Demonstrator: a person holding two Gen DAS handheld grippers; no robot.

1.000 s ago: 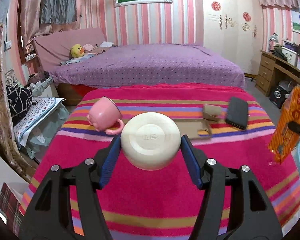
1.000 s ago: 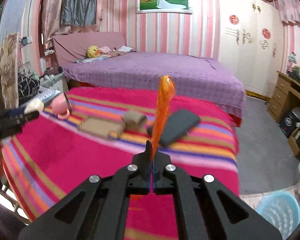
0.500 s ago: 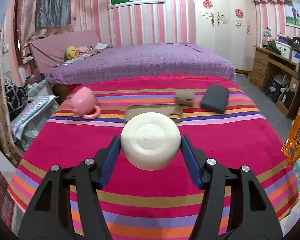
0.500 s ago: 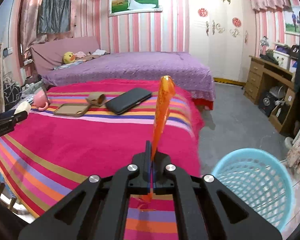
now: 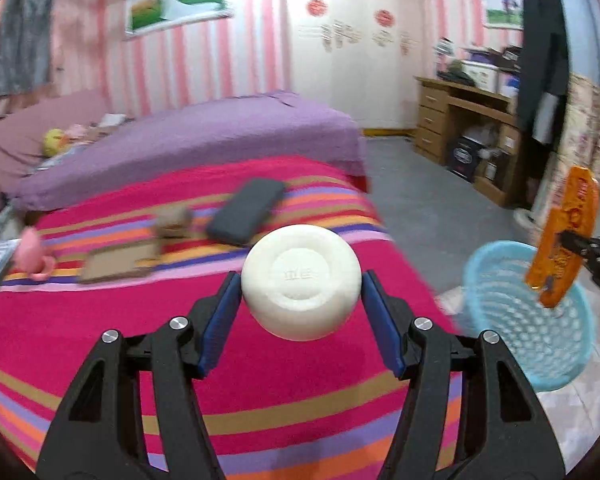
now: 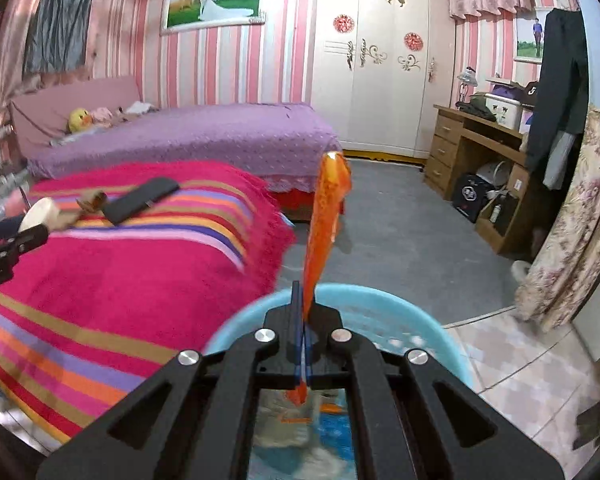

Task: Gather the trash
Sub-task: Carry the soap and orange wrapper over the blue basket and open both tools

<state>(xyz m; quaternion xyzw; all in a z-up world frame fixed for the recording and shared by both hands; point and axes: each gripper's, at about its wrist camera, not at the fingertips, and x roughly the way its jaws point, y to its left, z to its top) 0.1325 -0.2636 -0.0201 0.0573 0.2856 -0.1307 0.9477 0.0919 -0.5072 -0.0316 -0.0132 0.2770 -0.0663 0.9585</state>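
Observation:
My left gripper (image 5: 300, 304) is shut on a cream disposable bowl (image 5: 301, 281), its bottom facing the camera, held above the striped bedspread (image 5: 148, 344). My right gripper (image 6: 303, 320) is shut on a flat orange snack wrapper (image 6: 325, 216), held upright over the light blue mesh basket (image 6: 428, 320) on the floor. The wrapper (image 5: 564, 236) and basket (image 5: 528, 320) also show at the right of the left wrist view. The left gripper with the bowl (image 6: 40, 210) shows at the left edge of the right wrist view.
On the bedspread lie a dark phone (image 5: 246, 210), a crumpled brown paper (image 5: 174, 220), a flat brown case (image 5: 118, 266) and a pink mug (image 5: 30, 250). A purple bed (image 6: 188, 140) stands behind. A wooden desk (image 6: 476, 148) and floral curtain (image 6: 572, 220) stand to the right.
Both grippers have swung right, away from the bedspread's middle. The right gripper with the wrapper now sits over the blue basket. The left gripper still holds the bowl.

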